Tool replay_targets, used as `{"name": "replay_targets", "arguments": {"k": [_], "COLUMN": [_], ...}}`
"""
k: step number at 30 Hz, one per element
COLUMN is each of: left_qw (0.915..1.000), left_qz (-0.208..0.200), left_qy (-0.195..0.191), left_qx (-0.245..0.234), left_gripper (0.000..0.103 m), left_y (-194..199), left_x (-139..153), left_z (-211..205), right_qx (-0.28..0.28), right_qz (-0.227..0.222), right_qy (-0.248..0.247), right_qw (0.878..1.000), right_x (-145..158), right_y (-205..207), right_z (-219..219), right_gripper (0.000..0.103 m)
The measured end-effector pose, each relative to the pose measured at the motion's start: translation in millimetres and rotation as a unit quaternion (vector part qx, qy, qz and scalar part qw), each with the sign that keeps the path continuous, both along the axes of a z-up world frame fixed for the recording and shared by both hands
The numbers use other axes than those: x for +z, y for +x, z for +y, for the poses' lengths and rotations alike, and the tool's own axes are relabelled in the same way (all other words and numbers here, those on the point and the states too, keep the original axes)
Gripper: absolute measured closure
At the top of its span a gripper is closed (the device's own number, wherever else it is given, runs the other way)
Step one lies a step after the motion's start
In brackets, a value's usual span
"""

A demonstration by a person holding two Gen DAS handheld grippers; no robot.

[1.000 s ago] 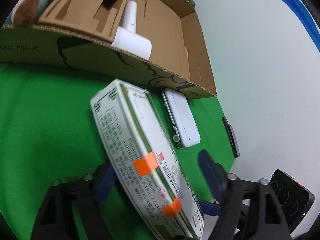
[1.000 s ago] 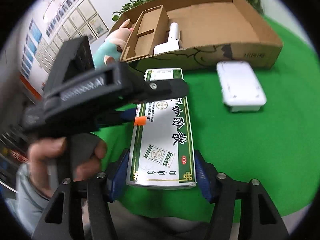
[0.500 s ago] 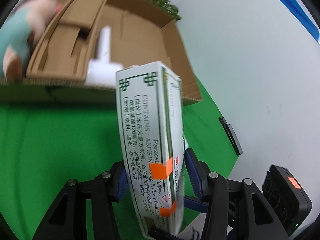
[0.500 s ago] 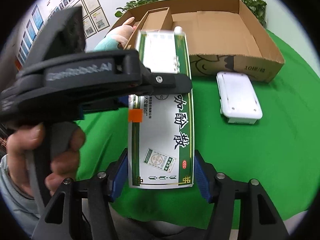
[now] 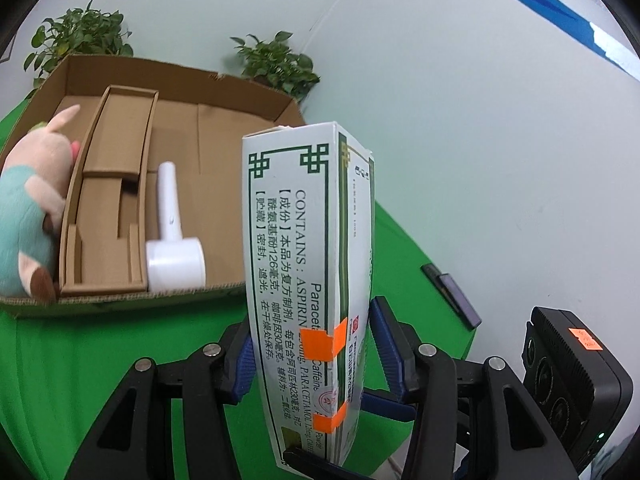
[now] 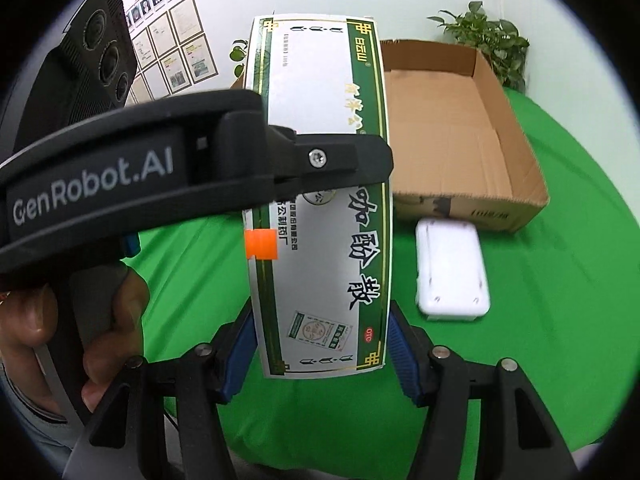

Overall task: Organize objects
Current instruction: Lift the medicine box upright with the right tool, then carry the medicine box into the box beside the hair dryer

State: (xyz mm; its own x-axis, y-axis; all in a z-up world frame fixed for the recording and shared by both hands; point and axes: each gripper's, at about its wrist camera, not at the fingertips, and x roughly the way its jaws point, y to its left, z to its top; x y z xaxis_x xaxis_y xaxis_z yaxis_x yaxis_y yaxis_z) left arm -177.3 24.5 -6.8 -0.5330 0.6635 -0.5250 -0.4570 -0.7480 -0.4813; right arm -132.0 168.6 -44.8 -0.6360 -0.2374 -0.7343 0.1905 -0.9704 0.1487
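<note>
A long white and green medicine box (image 5: 296,220) with orange tape tabs is held up off the green cloth, standing on end. My left gripper (image 5: 314,354) is shut on its narrow sides near the lower end. In the right wrist view the same medicine box (image 6: 320,260) shows its printed front, and my right gripper (image 6: 320,354) is shut across its width at the bottom. The left gripper's black body (image 6: 200,176) crosses in front of the box, with a hand (image 6: 112,320) on its handle. Behind stands an open cardboard box (image 5: 224,128).
The cardboard box (image 6: 448,140) holds a plush toy (image 5: 28,208), a cardboard insert (image 5: 108,216) and a white handled device (image 5: 172,240). A white flat case (image 6: 452,272) lies on the green cloth in front of it. A black slim device (image 5: 452,294) lies at the cloth's right edge. Potted plants (image 5: 276,64) stand behind.
The medicine box has gone from lying on the cloth to being held upright in the air. The left jaws closed on it, and both grippers rose with it.
</note>
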Motion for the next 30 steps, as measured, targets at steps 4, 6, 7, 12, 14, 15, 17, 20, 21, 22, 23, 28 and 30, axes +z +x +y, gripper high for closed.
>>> {"name": "replay_targets", "arguments": {"k": [4, 6, 7, 12, 14, 15, 17, 20, 21, 22, 23, 28, 30], "left_qw": [0.9998, 0.9996, 0.9995, 0.9971, 0.9954, 0.9945, 0.9928, 0.9904, 0.9897, 0.9888, 0.9880, 0.9837, 0.9815], "left_qz": [0.005, 0.004, 0.003, -0.014, -0.023, -0.026, -0.035, -0.050, -0.054, -0.057, -0.060, -0.075, -0.086], "left_qy": [0.016, 0.024, 0.030, 0.072, 0.091, 0.099, 0.112, 0.126, 0.130, 0.135, 0.139, 0.160, 0.168], "left_qx": [-0.007, -0.011, -0.014, -0.020, -0.022, -0.022, -0.024, -0.025, -0.026, -0.028, -0.029, -0.034, -0.035], "left_gripper": [0.054, 0.054, 0.054, 0.054, 0.054, 0.054, 0.054, 0.054, 0.055, 0.055, 0.055, 0.055, 0.055], "left_y": [-11, -19, -23, -50, -61, -67, -78, -95, -99, -104, -108, -128, -138], "left_x": [4, 4, 4, -6, -12, -15, -20, -27, -29, -30, -31, -29, -29], "left_z": [-1, -2, -2, -5, -7, -8, -9, -11, -12, -13, -14, -18, -19], "right_qx": [-0.008, -0.013, -0.015, -0.025, -0.028, -0.030, -0.033, -0.039, -0.040, -0.041, -0.042, -0.046, -0.046], "right_qz": [-0.001, -0.004, -0.005, -0.021, -0.027, -0.031, -0.037, -0.052, -0.057, -0.060, -0.064, -0.078, -0.085], "right_qy": [0.013, 0.023, 0.027, 0.060, 0.074, 0.082, 0.090, 0.099, 0.101, 0.104, 0.108, 0.121, 0.123], "right_qw": [1.000, 1.000, 1.000, 0.998, 0.997, 0.996, 0.995, 0.993, 0.992, 0.992, 0.991, 0.988, 0.988], "right_x": [5, 4, 4, 7, 8, 8, 9, 8, 7, 8, 10, 18, 20], "right_y": [-11, -19, -23, -41, -53, -59, -66, -83, -87, -89, -92, -110, -118], "right_z": [-3, -11, -9, -8, -7, -7, -8, -7, -7, -7, -7, -7, -6], "right_gripper": [0.044, 0.044, 0.044, 0.044, 0.044, 0.044, 0.044, 0.044, 0.044, 0.044, 0.044, 0.044, 0.044]}}
